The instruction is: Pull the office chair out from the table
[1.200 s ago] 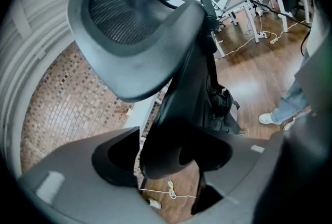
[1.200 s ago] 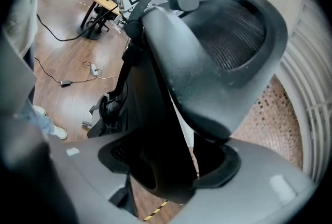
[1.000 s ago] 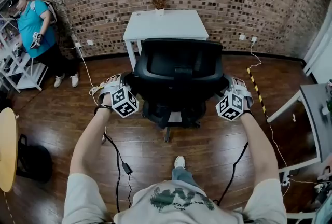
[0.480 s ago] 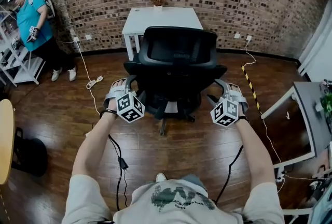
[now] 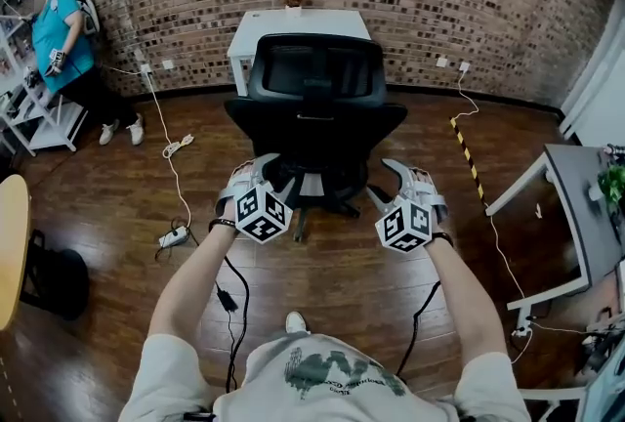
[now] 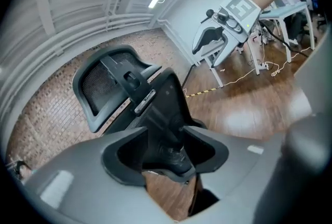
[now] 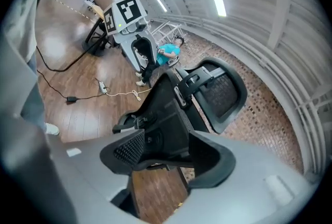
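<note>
The office chair (image 5: 312, 107) is sitting at twelve o'clock, looking already rolled clear of the table (image 5: 298, 24). The left gripper (image 5: 266, 171) and right gripper (image 5: 395, 178) are hovering short of it, jaws part-open and closing on nothing, so little seems left.

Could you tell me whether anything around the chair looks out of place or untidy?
Nothing is damaged or spilled: the chair stands upright in front of the table. Only loose cables and a power strip sprawl on the floor left of it.
</note>
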Available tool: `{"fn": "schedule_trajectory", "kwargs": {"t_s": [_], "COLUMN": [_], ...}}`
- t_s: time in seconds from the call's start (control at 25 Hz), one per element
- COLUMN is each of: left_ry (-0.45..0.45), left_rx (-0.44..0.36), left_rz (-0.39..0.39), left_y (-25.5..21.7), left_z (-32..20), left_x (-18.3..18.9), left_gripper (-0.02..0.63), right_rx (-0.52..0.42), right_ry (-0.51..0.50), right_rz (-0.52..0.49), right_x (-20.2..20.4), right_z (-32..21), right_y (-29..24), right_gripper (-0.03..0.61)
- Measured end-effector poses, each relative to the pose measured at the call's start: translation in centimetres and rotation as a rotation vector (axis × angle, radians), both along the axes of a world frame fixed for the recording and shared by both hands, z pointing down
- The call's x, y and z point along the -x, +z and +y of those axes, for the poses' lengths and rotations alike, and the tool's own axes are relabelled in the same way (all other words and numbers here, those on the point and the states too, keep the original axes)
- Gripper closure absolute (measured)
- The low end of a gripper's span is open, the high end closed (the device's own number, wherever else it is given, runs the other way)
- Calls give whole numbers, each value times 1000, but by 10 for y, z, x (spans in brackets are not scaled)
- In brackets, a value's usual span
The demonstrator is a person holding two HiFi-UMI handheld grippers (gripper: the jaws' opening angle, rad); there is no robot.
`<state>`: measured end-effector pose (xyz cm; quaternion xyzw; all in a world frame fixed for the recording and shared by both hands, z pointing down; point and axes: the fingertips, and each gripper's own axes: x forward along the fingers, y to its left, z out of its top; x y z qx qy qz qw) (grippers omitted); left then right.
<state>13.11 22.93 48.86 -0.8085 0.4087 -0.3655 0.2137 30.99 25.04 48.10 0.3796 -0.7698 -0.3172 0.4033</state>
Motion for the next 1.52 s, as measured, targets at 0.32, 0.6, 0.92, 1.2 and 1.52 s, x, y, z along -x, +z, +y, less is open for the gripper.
{"fn": "schedule_trajectory", "kwargs": {"t_s": [0.32,0.6,0.92,1.2,1.52], "left_ry": [52,42,-48,-79,-54], "left_rx": [39,44,22,24,-1], "left_rz": [304,455,681,825,859], "left_y": [-43,-58,-78,-92,-96], "left_z": [79,138,190,220,230], "left_x": [-68,-92,-99,-109,-116], "left_gripper": [410,490,581,597,597], "right_rx": [-38,-60,-72,-62,-9], "right_ry": [-63,-80,-92,-109,-97], "right_rz": [-167,-361,-630,-727,-859], "right_x": [21,31,41,46,43], "right_z": [70,114,170,199,208], "right_y": [-30,-60,-96,-107,-106], "right_gripper": [365,417,485,564,577]}}
